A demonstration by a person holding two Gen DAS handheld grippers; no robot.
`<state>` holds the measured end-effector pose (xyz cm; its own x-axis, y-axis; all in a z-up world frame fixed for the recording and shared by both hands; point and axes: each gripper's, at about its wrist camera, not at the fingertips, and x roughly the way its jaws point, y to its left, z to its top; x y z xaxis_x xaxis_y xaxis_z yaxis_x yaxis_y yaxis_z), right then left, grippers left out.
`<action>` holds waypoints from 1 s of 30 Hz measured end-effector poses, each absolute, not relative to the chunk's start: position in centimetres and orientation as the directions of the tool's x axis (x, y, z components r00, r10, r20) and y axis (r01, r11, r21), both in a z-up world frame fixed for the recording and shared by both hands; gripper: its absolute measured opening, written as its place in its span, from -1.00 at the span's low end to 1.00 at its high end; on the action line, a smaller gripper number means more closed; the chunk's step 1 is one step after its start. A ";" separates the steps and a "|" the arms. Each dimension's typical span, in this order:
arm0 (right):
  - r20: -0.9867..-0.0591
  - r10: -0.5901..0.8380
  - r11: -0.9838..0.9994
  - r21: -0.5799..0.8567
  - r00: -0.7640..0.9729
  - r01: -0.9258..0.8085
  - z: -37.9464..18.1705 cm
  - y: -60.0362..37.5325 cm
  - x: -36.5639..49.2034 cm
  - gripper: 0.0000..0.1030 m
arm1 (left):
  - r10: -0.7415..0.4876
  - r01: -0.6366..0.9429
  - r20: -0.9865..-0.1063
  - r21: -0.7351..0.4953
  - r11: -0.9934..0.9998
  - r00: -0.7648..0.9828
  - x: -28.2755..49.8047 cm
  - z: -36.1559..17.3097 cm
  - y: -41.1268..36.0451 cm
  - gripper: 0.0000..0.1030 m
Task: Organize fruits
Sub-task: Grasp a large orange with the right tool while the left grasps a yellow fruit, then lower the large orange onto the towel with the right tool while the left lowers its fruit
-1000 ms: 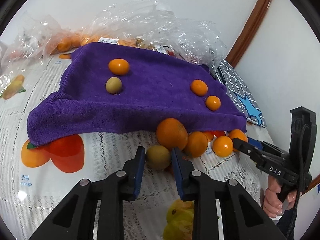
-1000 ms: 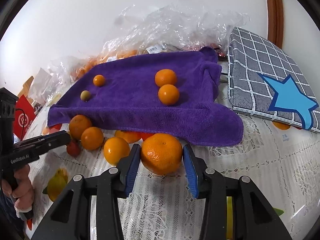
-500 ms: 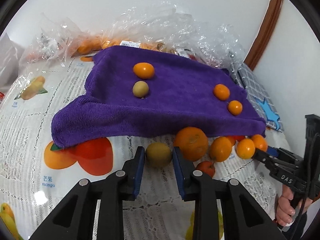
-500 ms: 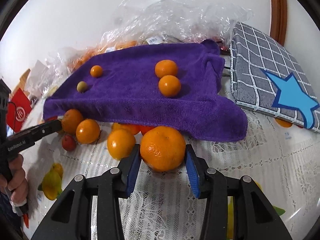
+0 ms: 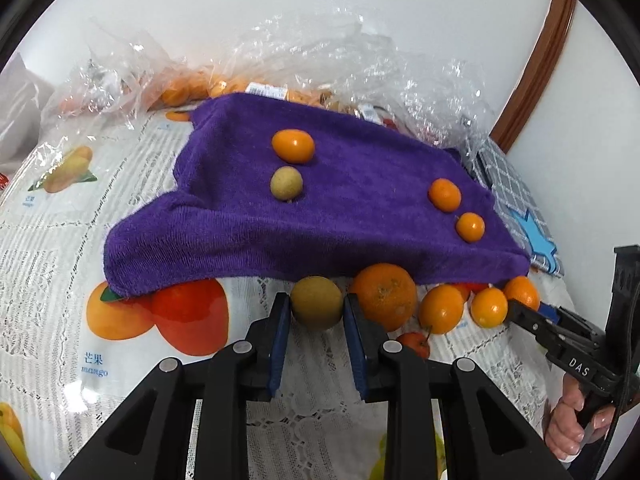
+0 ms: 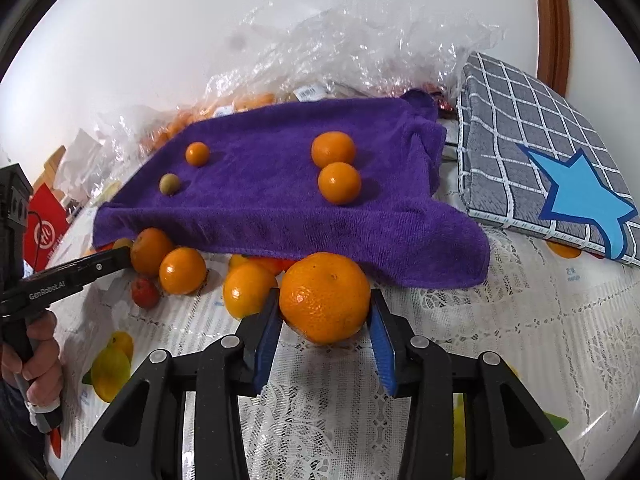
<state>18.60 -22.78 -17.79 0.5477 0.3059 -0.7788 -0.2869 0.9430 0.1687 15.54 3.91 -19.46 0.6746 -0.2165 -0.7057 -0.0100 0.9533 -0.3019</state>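
My left gripper [image 5: 316,312] is shut on a yellow-green round fruit [image 5: 316,302], held just in front of the purple towel [image 5: 340,208]. My right gripper [image 6: 325,312] is shut on a large orange [image 6: 325,296] at the towel's front edge [image 6: 280,216]. On the towel lie three small oranges [image 5: 293,145] [image 5: 445,194] [image 5: 470,227] and one yellow-green fruit [image 5: 286,183]. Several oranges [image 5: 384,295] [image 6: 182,270] and a small red fruit [image 6: 145,292] lie on the tablecloth in front of the towel. The right gripper also shows in the left wrist view [image 5: 520,312].
Crumpled clear plastic bags [image 5: 320,60] holding more oranges lie behind the towel by the wall. A grey checked cushion with a blue star [image 6: 540,168] lies on the right. A red package [image 6: 42,232] sits at the left. The lace tablecloth [image 6: 520,320] has fruit prints.
Both grippers have moved forward toward the towel's front edge with their fruits still held. The left gripper has shifted left, away from the pile of oranges.
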 end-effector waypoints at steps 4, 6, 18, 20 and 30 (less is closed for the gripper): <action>-0.761 0.318 0.940 0.175 0.566 -0.293 -17.4 -22.9 18.3 -0.19 | -0.222 -0.019 -0.679 -0.328 0.945 0.700 15.6 -19.1 4.2 -0.50; -0.753 0.316 0.941 0.172 0.577 -0.291 -17.2 -23.0 18.2 -0.19 | -0.213 -0.027 -0.662 -0.333 0.942 0.719 15.5 -18.8 4.5 -0.50; -0.688 0.355 0.934 0.240 0.632 -0.263 -15.1 -24.3 18.1 -0.19 | -0.103 -0.074 -0.583 -0.273 0.959 0.806 14.3 -16.3 5.7 -0.50; -0.683 0.342 0.939 0.231 0.645 -0.253 -14.4 -24.5 18.7 -0.19 | -0.078 -0.093 -0.585 -0.256 0.962 0.808 14.5 -15.7 5.9 -0.50; -0.686 0.283 0.958 0.162 0.670 -0.239 -12.6 -23.9 25.2 -0.19 | -0.018 -0.120 -0.561 -0.208 0.971 0.827 19.9 -13.0 6.6 -0.50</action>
